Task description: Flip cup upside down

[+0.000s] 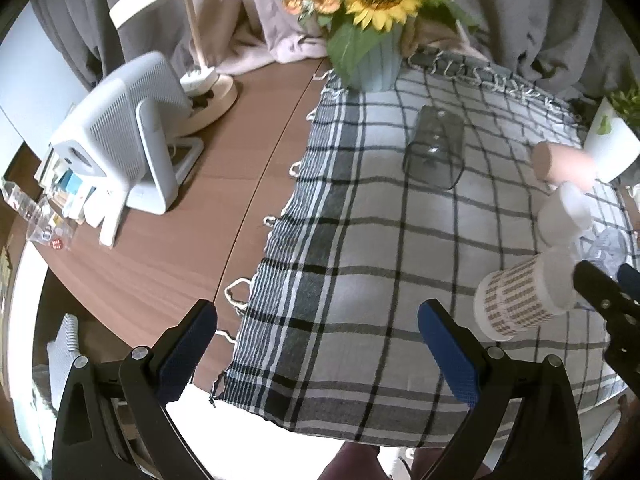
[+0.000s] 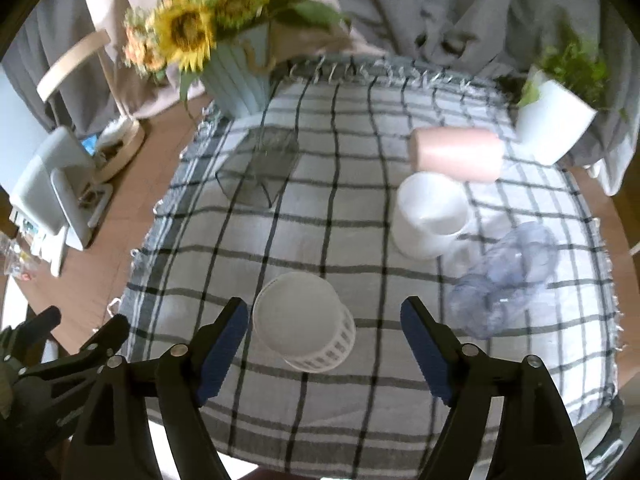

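Observation:
A white patterned cup [image 2: 306,326] stands upside down on the checked cloth [image 2: 360,420], its flat base up, between and just beyond my right gripper's [image 2: 325,320] open fingers. It also shows at the right of the left wrist view [image 1: 524,298], next to the right gripper's fingertip [image 1: 588,276]. My left gripper [image 1: 316,318] is open and empty over the cloth's [image 1: 360,260] left front part. A clear glass [image 1: 436,146] lies on its side farther back, also in the right wrist view [image 2: 264,168].
A pink cup [image 2: 456,152] lies on its side, a white cup [image 2: 430,216] stands before it, and a bluish clear cup [image 2: 508,272] lies at right. A sunflower vase [image 2: 240,80] and a white plant pot [image 2: 554,120] stand at the back. A white device [image 1: 120,140] and lamp [image 1: 208,84] stand on the wooden table at left.

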### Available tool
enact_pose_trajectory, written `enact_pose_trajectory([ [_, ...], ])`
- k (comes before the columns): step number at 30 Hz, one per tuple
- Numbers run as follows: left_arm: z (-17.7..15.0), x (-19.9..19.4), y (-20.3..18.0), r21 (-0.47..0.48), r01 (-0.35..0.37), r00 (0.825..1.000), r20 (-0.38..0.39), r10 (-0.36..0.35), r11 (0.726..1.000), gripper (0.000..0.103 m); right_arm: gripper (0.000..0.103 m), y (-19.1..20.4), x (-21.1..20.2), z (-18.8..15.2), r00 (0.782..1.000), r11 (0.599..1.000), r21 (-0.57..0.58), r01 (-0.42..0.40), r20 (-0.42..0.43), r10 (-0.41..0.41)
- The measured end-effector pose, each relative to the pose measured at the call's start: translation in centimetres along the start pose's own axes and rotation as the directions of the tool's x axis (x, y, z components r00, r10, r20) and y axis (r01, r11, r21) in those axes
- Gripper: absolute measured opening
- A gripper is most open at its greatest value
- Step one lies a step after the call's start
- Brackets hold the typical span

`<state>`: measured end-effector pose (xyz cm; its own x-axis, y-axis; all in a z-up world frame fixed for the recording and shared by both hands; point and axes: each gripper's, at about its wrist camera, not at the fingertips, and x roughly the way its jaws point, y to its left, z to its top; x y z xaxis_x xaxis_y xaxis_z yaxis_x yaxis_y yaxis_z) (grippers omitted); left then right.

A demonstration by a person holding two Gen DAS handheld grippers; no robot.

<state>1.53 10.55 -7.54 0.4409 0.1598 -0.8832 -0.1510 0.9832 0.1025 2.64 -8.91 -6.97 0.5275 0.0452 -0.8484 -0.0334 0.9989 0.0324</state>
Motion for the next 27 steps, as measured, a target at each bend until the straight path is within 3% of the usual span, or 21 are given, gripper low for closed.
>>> enact_pose_trajectory([
  [17,0.2,-7.8,-3.6,0.105,0.094,0.981,0.158,-0.11,0.99,0.103,0.085,-3.7,-11.0,-1.7,0.976,0.992,0.105,0.068,0.198,-0.088],
  [20,0.1,-8.7,-4.0,0.115,0.125,0.976,0.166,-0.144,0.985,0.103,0.086,-4.1,-12.0,-2.1,0.971,0.991,0.115,0.073,0.218,-0.097],
  [27,-0.1,-10.1,-4.7,0.136,0.113,0.967,0.211,-0.14,0.984,0.103,0.086,-4.6,-13.2,-2.9,0.965,0.988,0.132,0.075,0.241,-0.105],
])
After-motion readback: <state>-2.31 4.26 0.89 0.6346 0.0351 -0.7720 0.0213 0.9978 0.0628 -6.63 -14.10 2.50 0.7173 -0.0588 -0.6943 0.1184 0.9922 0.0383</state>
